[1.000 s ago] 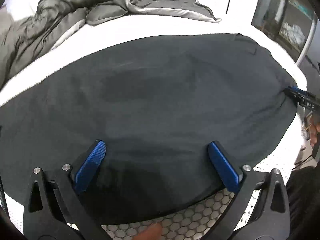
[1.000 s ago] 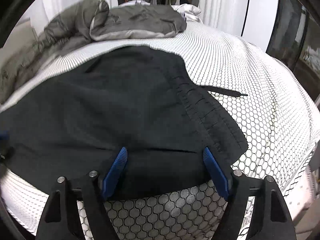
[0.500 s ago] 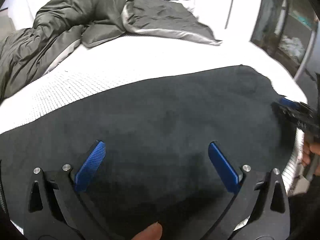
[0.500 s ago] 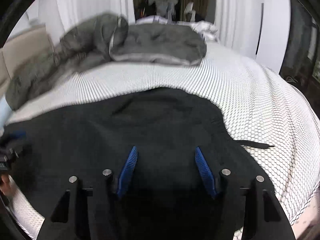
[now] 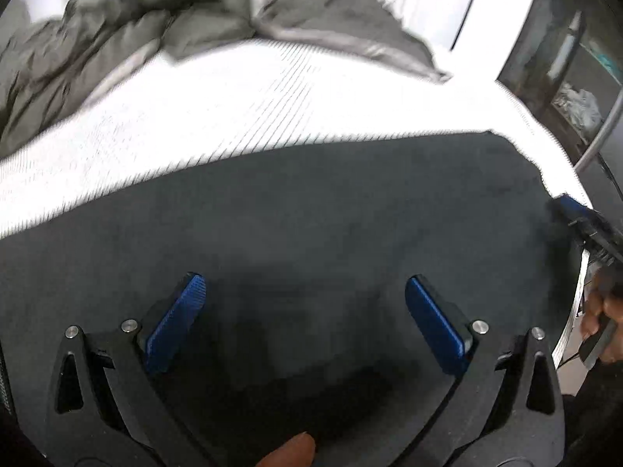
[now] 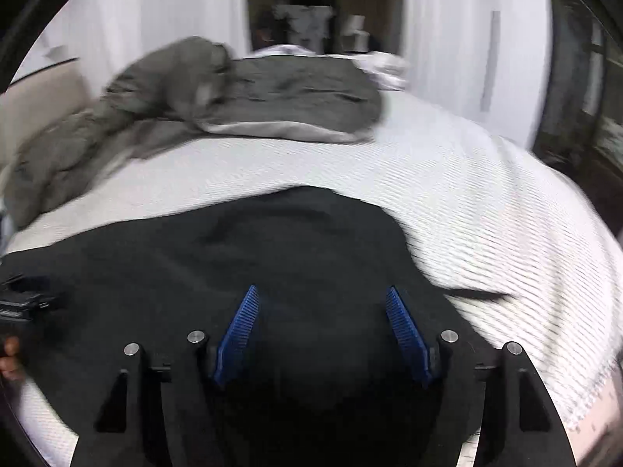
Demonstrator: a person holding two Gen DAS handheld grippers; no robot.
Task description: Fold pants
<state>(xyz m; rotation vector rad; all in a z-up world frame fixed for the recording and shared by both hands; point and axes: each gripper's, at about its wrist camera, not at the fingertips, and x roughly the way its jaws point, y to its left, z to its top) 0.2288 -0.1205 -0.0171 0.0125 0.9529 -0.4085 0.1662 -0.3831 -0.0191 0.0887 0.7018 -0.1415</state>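
Black pants (image 5: 311,202) lie spread across the near part of a white bed (image 5: 233,109). My left gripper (image 5: 303,278) hovers over them, open wide, with nothing pressed between its blue pads. In the right wrist view the pants (image 6: 272,241) fill the lower half, and a black drawstring (image 6: 475,295) trails off their right edge. My right gripper (image 6: 322,288) is above the cloth with its jaws opening, and the pads press on nothing. Each gripper shows at the edge of the other's view: the right gripper (image 5: 580,218) and the left gripper (image 6: 23,303).
A crumpled grey duvet (image 5: 155,11) lies heaped at the far side of the bed (image 6: 486,202). White curtains and a dark doorway stand behind it. A hand (image 5: 599,311) grips the right tool by the bed's right edge, near a dark shelf unit.
Both grippers have risen and drawn back, so more white bed shows beyond the pants. The right jaws narrowed, then widened again. The left jaws stayed wide.
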